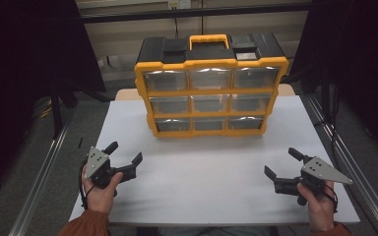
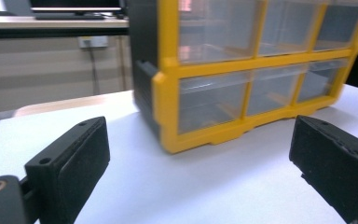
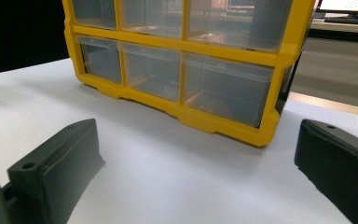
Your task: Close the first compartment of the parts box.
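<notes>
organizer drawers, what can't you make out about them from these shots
- Organizer, high view: glare on the clear drawer fronts hides whether anything lies inside.
- Left gripper view: top row cut off by the upper edge; the drawers are blurred.
- Right gripper view: top row cut off too; the bottom drawers look bare, but their back parts are hazy.
- Organizer's back and underside: hidden by its own body.
</notes>
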The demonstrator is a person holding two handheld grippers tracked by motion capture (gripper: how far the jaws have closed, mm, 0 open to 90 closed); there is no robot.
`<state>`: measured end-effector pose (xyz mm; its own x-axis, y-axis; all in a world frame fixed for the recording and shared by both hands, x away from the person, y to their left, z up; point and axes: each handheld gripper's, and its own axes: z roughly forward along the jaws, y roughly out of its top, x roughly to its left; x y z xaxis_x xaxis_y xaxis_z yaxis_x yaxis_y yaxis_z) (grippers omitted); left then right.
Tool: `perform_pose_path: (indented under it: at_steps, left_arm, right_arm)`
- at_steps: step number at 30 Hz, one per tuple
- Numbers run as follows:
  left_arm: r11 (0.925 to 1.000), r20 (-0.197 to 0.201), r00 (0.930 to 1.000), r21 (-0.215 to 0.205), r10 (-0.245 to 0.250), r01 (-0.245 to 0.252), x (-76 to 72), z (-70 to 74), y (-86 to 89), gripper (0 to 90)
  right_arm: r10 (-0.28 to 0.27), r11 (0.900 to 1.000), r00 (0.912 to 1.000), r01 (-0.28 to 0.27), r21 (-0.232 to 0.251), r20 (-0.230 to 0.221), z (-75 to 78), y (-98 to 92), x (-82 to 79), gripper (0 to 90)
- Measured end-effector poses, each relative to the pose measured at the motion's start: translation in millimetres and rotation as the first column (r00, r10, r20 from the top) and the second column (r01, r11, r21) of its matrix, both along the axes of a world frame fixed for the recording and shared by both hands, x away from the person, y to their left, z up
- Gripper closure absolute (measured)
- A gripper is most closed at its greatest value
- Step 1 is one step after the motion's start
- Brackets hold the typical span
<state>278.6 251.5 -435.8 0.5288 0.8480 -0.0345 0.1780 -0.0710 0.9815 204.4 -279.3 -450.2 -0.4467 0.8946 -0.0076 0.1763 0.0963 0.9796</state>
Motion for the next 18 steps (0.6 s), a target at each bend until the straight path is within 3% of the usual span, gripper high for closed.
perform_pose_path:
  at_steps: [6, 8, 11, 15, 18]
  left_arm:
    - [0.9995, -0.03, 0.999, 0.001, 0.032, -0.032, -9.9, -3.5, 12.7, 4.9]
    - [0.999, -0.017, 0.999, -0.012, 0.042, -0.042, -14.5, -2.6, 14.8, 4.9]
    - [0.9981, -0.015, 0.998, 0.002, 0.061, -0.061, -18.2, -4.5, 17.7, 4.9]
    - [0.9954, -0.029, 0.995, 0.008, 0.096, -0.095, -16.9, -6.5, 17.6, 4.6]
    - [0.9966, -0.052, 0.9954, -0.015, 0.08, -0.081, -13.6, -6.8, 16.6, 4.4]
  right_arm:
    - [-0.004, 1.0, 1.0, 0.004, -0.003, -0.001, -0.1, -1.0, 0.3, 0.1]
    - [-0.007, 1.0, 1.0, 0.007, -0.003, -0.003, 0.0, -1.0, 0.0, 0.1]
    - [-0.008, 1.0, 1.0, 0.008, -0.004, -0.002, -0.1, -1.3, -0.1, 0.1]
    - [-0.009, 1.0, 1.0, 0.009, -0.002, -0.003, -0.6, -1.2, 0.4, 0.1]
    - [-0.009, 1.0, 0.9999, 0.009, -0.005, -0.007, -1.1, -1.3, 1.4, 0.1]
